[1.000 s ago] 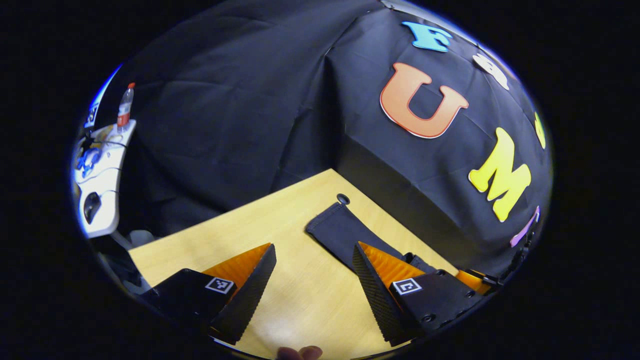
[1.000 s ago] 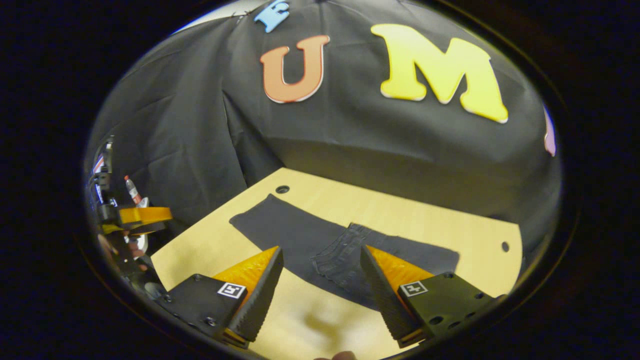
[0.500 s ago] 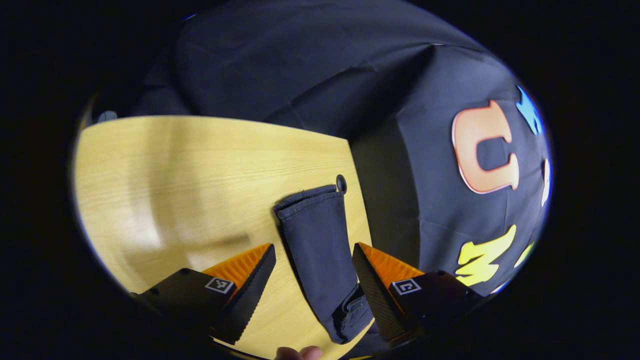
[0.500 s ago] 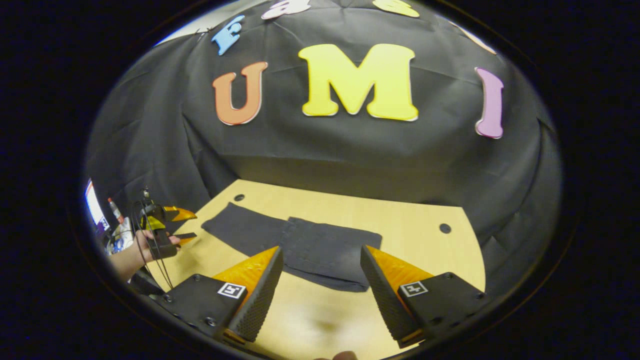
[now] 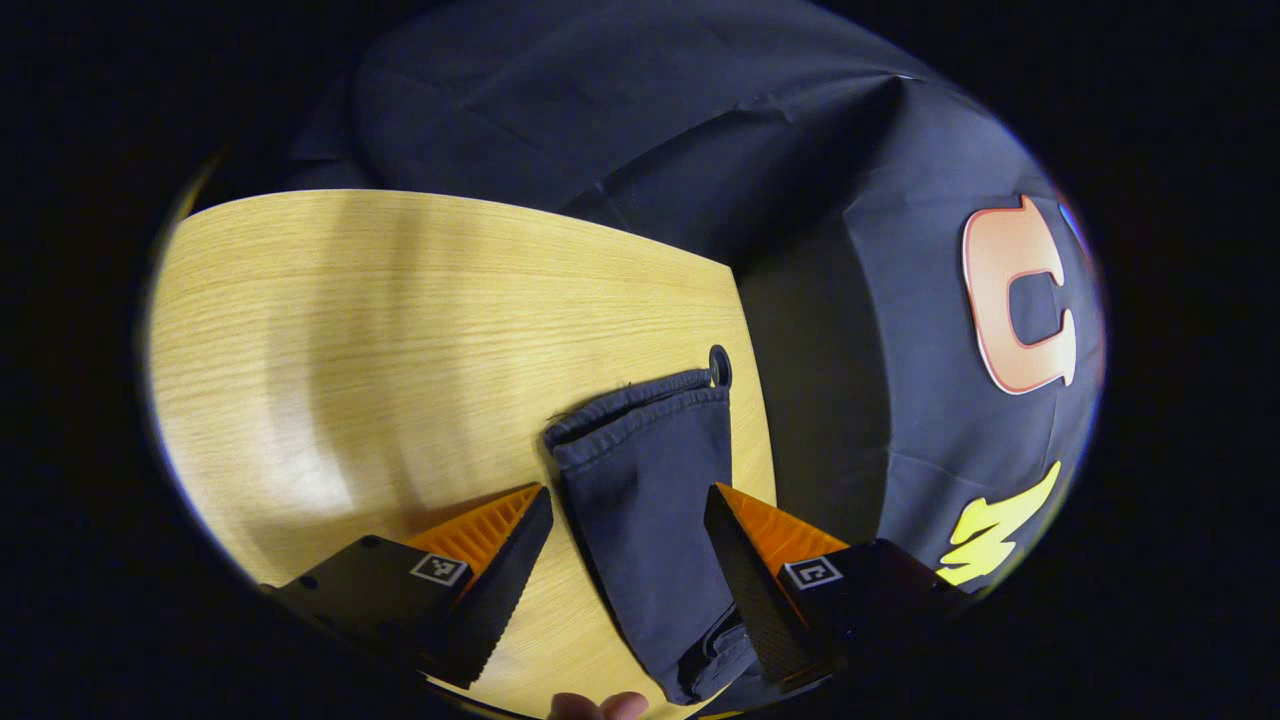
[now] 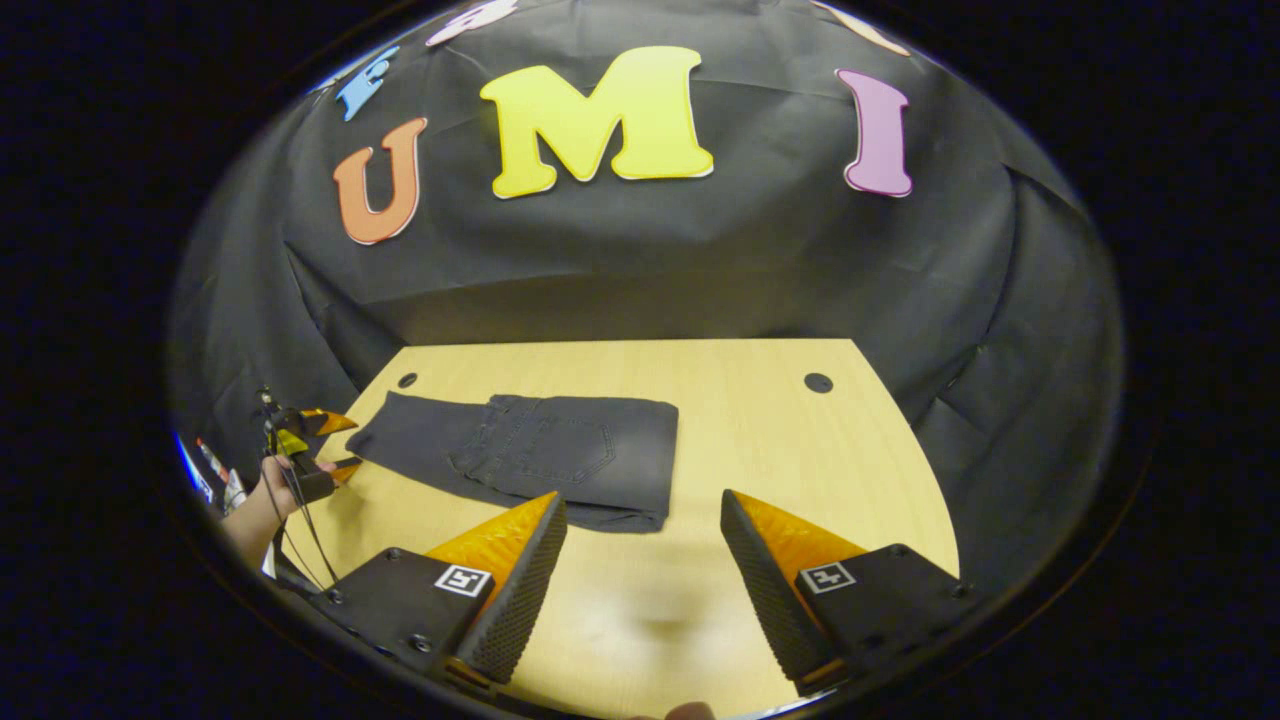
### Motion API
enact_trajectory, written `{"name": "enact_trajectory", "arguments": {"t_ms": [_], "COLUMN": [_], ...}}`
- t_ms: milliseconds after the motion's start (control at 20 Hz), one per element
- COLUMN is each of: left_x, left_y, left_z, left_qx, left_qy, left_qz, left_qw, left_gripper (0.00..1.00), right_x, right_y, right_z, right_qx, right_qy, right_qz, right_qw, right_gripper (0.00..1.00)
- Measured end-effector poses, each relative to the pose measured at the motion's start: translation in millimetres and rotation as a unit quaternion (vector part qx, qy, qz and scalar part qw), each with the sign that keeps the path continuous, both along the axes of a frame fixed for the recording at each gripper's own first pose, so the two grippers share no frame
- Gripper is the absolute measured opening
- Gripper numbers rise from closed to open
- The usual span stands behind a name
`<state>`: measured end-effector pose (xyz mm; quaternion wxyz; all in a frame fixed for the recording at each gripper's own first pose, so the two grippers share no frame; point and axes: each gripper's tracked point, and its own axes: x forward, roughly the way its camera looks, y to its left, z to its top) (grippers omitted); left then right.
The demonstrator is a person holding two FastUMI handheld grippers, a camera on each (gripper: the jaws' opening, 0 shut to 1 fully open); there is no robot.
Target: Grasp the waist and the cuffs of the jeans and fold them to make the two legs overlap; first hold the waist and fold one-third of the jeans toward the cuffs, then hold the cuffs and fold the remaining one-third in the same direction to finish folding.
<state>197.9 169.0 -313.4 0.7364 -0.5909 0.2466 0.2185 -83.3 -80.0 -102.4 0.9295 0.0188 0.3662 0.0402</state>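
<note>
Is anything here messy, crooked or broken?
Nothing stands out. The jeans lie flat on the table, waist part already folded over the legs. The cuffs lie a little bunched beside a hole in the tabletop. Both the left gripper and the right gripper are open, holding nothing.

Big bare table [image 6: 800,440] right of jeans [image 6: 540,455], lots of room. Cuffs [image 5: 640,400] lie by table edge; black cloth wall [image 5: 820,380] close behind.
</note>
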Motion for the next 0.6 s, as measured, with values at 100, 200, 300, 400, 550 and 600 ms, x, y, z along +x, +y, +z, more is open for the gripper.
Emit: {"name": "enact_trajectory", "arguments": {"t_ms": [100,200,300,400,550,600], "left_x": [13,26,37,44,43,41], "left_y": [2,1,-3,-1,2,3], "left_z": [0,2,3,-4,-13,-16], "left_qx": [-0.003,-0.002,-0.006,-0.012,-0.016,-0.015], "left_qy": [-0.008,-0.025,-0.046,-0.049,-0.048,-0.044], "left_qz": [0.0,-0.002,0.001,0.018,0.029,0.03], "left_qw": [1.0,1.0,0.999,0.999,0.998,0.998], "left_gripper": [0.99,0.99,0.99,0.86,0.6,0.57], "right_x": [-4,-14,-21,-19,-17,-21], "right_y": [-2,-5,-11,-13,-18,-24], "right_z": [-5,-10,-15,-20,-20,-18], "right_qx": [-0.005,-0.011,-0.017,-0.016,-0.009,-0.007], "right_qy": [0.003,0.012,0.023,0.029,0.031,0.031], "right_qz": [0.001,0.002,-0.001,-0.009,-0.026,-0.03], "right_qw": [1.0,1.0,1.0,0.999,0.999,0.999], "right_gripper": [0.96,0.96,0.96,0.96,0.96,0.96]}}
